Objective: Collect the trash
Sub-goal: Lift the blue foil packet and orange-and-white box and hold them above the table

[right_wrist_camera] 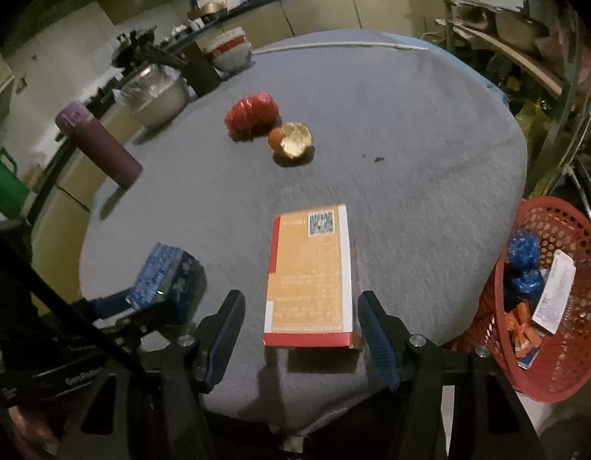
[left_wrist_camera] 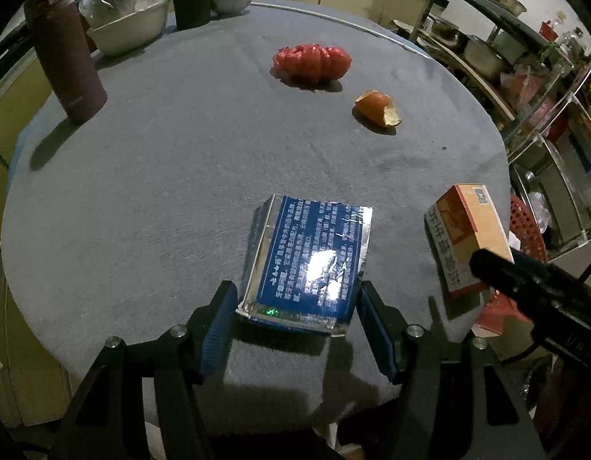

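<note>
My left gripper and right gripper look alike: black angular frames, silver round screws at the joints, and blue ribbed pads lining each finger's inner face.

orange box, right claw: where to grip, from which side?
Grip the orange box across its two long side faces, near the end closest to the right claw, coming in along its length. It lies flat on the table, long axis in line with the open fingers, which already flank that near end. It looks narrower than the gap, so closing should probably catch it.
</note>
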Motion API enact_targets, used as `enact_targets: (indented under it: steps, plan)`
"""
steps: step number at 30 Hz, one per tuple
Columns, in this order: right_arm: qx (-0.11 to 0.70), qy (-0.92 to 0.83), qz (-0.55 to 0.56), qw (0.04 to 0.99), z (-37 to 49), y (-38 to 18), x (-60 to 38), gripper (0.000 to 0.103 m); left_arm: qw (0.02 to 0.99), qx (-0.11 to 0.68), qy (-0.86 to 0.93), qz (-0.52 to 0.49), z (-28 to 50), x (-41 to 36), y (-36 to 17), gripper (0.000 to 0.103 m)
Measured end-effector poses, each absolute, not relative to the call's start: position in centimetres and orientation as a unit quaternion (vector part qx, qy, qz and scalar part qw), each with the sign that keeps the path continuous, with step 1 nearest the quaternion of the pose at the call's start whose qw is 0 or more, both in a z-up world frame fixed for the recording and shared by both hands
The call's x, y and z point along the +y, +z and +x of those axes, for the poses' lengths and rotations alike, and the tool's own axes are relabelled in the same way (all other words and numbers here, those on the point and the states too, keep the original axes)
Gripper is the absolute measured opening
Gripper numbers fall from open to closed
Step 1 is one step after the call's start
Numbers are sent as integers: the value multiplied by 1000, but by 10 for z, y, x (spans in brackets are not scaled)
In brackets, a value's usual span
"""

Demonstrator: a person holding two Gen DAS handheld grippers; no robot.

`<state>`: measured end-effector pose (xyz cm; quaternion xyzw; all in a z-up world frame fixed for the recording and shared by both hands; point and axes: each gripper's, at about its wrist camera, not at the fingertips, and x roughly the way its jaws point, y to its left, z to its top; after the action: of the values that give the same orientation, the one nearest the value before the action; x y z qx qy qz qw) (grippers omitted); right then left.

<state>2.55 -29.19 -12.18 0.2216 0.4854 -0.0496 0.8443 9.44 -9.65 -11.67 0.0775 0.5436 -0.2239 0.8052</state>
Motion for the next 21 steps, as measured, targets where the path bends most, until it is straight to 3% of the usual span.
enact_targets:
  steps: [3,21]
  plan:
    - [487,-59,221,843,26,-126,-291,54,811,534,-226,79,93,-98,-117,64]
    - [427,-34,237,872,-1,-101,-284,53,873,448,-168,98,65,-88,-80,62]
